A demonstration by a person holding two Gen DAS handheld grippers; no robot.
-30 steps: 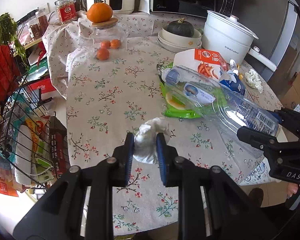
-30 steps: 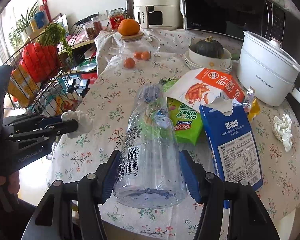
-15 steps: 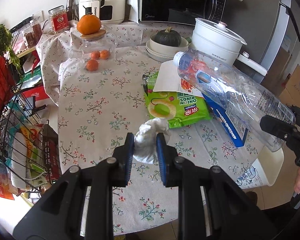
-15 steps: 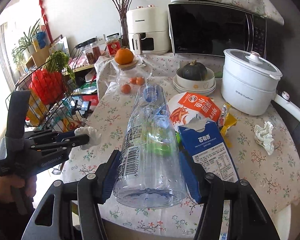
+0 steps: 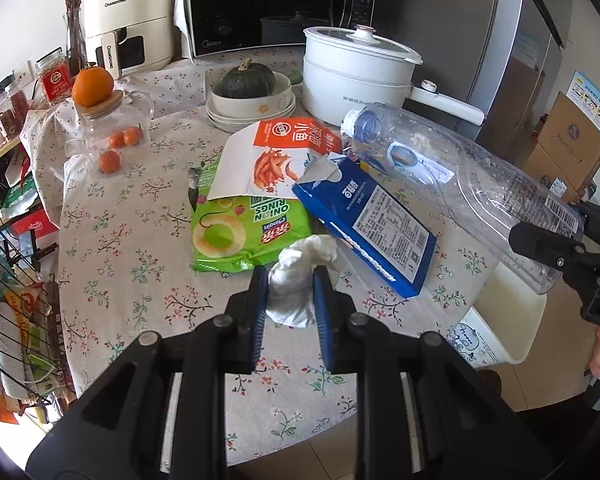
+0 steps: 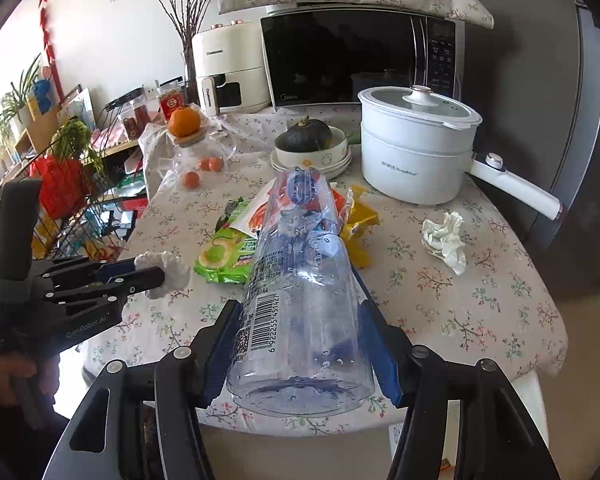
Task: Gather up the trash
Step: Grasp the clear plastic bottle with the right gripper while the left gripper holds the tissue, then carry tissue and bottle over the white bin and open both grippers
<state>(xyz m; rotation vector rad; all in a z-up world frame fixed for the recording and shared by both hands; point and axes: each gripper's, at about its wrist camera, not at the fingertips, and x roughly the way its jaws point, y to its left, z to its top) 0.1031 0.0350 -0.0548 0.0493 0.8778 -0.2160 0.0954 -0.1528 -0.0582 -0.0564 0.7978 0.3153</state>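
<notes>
My left gripper (image 5: 290, 294) is shut on a crumpled white tissue (image 5: 296, 280), held above the near edge of the floral table (image 5: 132, 240). It also shows in the right wrist view (image 6: 162, 270). My right gripper (image 6: 300, 344) is shut on a large clear plastic bottle (image 6: 300, 280), base toward the camera; the bottle (image 5: 460, 184) hangs over the table's right side. On the table lie a green onion-rings bag (image 5: 240, 232), a blue carton (image 5: 372, 220), an orange-white snack bag (image 5: 276, 156), a yellow wrapper (image 6: 360, 224) and another crumpled tissue (image 6: 446, 236).
A white bin (image 5: 504, 320) stands on the floor at the table's right edge. A white cooker (image 6: 416, 148), a bowl with a squash (image 6: 310, 144), a glass jar with oranges (image 5: 108, 128), a microwave and an air fryer sit at the back. A wire rack (image 5: 8, 300) is left.
Both grippers have risen and drawn back from the table with their loads, and the views now look further right. The bottle sits higher, over the table's right edge.
</notes>
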